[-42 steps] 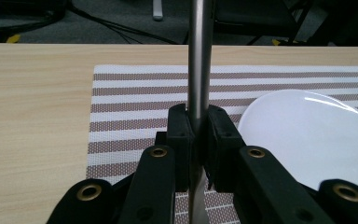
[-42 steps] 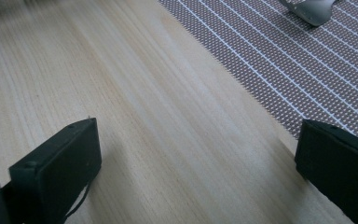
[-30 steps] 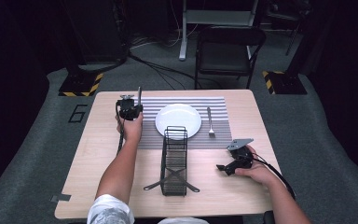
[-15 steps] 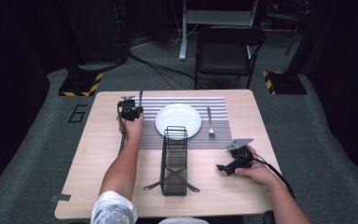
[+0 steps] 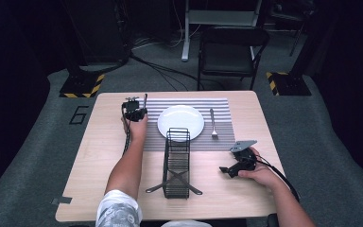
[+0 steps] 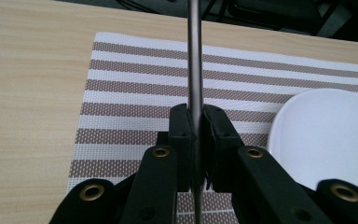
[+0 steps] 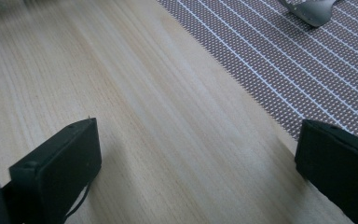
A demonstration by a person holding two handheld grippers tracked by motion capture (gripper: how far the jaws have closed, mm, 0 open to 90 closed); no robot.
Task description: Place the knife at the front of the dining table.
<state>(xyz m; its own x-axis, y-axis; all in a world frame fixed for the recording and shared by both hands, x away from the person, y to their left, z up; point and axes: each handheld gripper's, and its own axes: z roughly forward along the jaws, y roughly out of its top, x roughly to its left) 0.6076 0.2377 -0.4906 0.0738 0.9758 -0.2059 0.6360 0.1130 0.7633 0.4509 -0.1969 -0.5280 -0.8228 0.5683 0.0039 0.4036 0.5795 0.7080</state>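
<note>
Knife [image 6: 195,60] clamped between the pressed-together jaws of the left gripper [image 6: 195,122], long axis running forward, over the left edge of the striped placemat [image 6: 135,93], just left of the white plate [image 6: 326,126]. Setting it down likely means lowering it parallel to the plate's left side. Right gripper [image 7: 196,158], jaws spread, rests well apart on the table [image 7: 135,116].

On my bench [image 5: 99,156] I count one striped placemat [image 5: 222,106], one white plate [image 5: 180,122], one fork [image 5: 213,124] and one black wire rack [image 5: 177,163]. My left tongs [image 5: 134,109] pinch one thin metal utensil [image 6: 195,56]. Beyond the far edge stands one chair [image 5: 229,52].
</note>
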